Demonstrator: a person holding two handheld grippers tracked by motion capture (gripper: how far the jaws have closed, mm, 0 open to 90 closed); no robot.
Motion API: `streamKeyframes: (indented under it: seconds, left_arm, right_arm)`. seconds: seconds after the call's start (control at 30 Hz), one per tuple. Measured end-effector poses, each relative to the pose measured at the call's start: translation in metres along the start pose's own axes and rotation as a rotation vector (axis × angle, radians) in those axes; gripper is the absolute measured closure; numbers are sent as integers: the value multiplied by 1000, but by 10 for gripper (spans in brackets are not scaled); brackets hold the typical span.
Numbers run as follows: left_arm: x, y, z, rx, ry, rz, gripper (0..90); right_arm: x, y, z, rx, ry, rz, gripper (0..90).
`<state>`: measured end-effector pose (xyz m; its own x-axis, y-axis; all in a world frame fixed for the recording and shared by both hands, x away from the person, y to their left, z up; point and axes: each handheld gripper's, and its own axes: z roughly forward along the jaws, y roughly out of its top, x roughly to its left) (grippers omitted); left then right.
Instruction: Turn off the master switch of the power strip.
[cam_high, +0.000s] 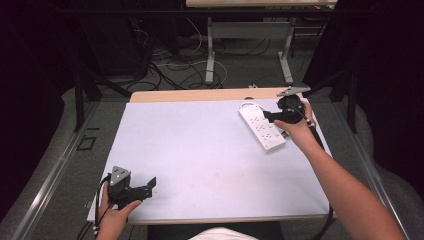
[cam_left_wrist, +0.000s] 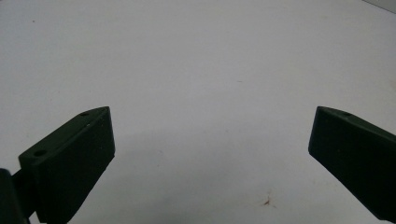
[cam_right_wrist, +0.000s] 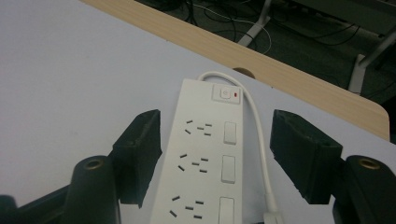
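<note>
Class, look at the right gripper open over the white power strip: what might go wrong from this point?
1. The right gripper straddles the power strip with its cord inside the gap, so closing might pinch the cord against the strip's side.
2. The strip lies near the table's far edge; a push might slide it towards that edge.
3. The pads could press a switch by accident.

The right claw (cam_high: 267, 116) hovers over the white power strip (cam_high: 262, 128) at two o'clock on the table (cam_high: 200, 150).
</note>
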<state>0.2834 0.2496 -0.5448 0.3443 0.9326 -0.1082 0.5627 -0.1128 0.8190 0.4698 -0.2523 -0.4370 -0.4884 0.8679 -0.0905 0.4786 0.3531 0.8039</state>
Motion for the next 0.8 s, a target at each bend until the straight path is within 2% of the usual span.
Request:
streamKeyframes:
  seconds: [0.2,0.3,0.6,0.67,0.8]
  left_arm:
    - [0,0,0,-1,-1,0,5]
    - [0,0,0,0,-1,-1,5]
    - [2,0,1,8,-3,2,5]
    - [2,0,2,7,-1,2,5]
    - [2,0,3,7,-3,0,5]
  right_arm:
    - [-1,5,9,11,-15,3,334]
    - [-1,6,15,16,-20,30,334]
    - [-3,12,30,26,-27,26,345]
    - [-4,15,33,27,-33,13,346]
    - [-5,21,40,28,-31,21,355]
